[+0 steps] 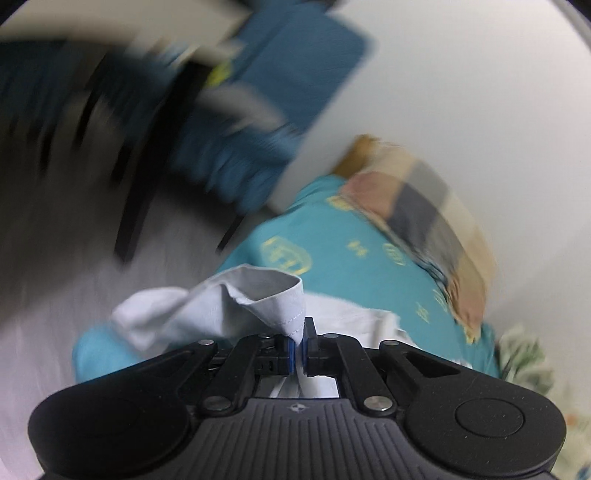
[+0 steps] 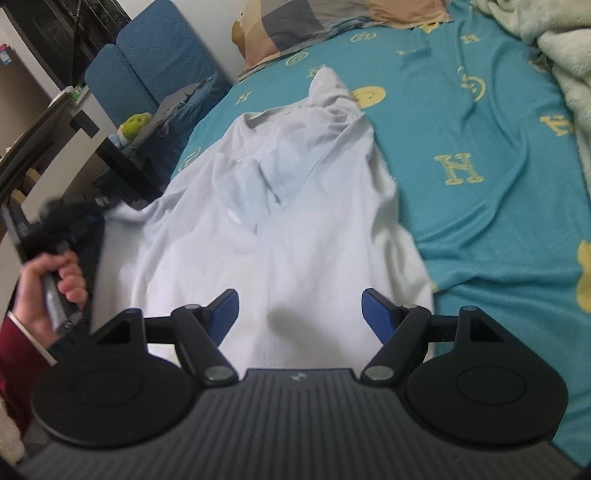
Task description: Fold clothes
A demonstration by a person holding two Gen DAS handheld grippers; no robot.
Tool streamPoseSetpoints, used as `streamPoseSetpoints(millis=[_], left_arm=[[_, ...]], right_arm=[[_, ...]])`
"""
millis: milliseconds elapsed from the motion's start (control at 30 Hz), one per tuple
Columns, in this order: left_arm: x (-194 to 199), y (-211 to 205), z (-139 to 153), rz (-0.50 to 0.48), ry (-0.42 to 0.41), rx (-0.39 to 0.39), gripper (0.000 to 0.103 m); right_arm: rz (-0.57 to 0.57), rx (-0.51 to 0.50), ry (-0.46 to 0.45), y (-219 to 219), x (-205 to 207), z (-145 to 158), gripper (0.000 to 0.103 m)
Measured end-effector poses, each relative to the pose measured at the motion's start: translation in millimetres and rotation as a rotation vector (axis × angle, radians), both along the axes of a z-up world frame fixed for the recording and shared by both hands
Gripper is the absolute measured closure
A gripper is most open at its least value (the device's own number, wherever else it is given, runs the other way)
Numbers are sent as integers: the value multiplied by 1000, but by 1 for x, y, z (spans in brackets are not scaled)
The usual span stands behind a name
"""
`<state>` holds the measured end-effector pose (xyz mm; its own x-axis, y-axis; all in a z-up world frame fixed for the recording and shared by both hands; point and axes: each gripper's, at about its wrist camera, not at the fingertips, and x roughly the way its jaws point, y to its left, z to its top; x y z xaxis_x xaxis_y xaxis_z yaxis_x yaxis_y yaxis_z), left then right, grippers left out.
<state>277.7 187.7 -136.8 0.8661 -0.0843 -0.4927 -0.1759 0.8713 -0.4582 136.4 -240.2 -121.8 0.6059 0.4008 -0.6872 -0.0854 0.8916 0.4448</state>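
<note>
A bed fills most of the right wrist view, covered by a teal sheet (image 2: pixel 480 155) printed with yellow letters and smiley faces. A pale wall (image 1: pixel 461 92) takes the upper right of the left wrist view, which is badly smeared by blur.

Down the middle of the right wrist view lies the white shirt (image 2: pixel 280 206), spread lengthwise on the sheet with rumpled folds, one part standing up in a peak near the top centre. At the upper right of that view a fluffy pale blanket (image 2: pixel 554 55) is heaped on the sheet, well apart from the shirt. A patchwork pillow (image 2: pixel 314 22) in tan, grey and pink sits at the top centre, at the head of the bed. In the upper left stands a blue padded chair (image 2: pixel 155 62) just beside the bed, with a small yellow-green soft toy (image 2: pixel 135 123) on its seat. Dark furniture crowds the left edge; what it is I cannot tell.

The left gripper (image 1: pixel 298 349) is clamped tight on a stitched edge of the shirt, the cloth bunched up just ahead of its blue pads. A hand (image 2: pixel 48 291) in a red sleeve (image 2: pixel 18 354) holds its handle at the lower left of the right wrist view. The right gripper (image 2: pixel 299 314) hovers with its jaws spread wide over the shirt's near end, nothing between them.
</note>
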Motion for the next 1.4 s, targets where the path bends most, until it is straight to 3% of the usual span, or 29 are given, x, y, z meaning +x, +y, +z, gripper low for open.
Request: streamPoseSetpoints(millis=[100, 233, 300, 433, 500, 633, 667, 933, 1133, 1300, 1333, 1400], left_arm=[[3, -68, 27, -106, -65, 206, 99], [4, -167, 43, -282, -116, 404, 99], [4, -209, 35, -381, -106, 463, 99], [9, -262, -4, -488, -5, 503, 97], [11, -273, -23, -513, 58, 484, 91], [0, -257, -42, -503, 127, 398, 58], [-3, -251, -41, -496, 133, 372, 51], [-28, -178, -9, -379, 105, 150, 23], [-13, -131, -10, -239, 100, 76, 22], [23, -133, -18, -222, 97, 135, 24], [29, -135, -20, -227, 94, 153, 25], [42, -140, -24, -263, 102, 152, 42]], right_arm=[[-19, 2, -9, -9, -4, -1, 28], [-54, 39, -2, -26, -6, -3, 28], [-73, 46, -4, -33, -5, -3, 28], [-102, 68, 7, -47, -2, -6, 28], [-108, 84, 16, -52, -2, -8, 28], [-102, 105, 24, -56, -1, -9, 27], [-99, 109, 21, -56, -2, -8, 27], [-96, 108, 8, -55, -5, -3, 27], [-106, 88, 14, -57, -5, -8, 27], [-97, 110, 22, -56, -3, -10, 27], [-95, 110, 20, -56, -3, -11, 27], [-97, 116, 34, -55, -1, -13, 27]])
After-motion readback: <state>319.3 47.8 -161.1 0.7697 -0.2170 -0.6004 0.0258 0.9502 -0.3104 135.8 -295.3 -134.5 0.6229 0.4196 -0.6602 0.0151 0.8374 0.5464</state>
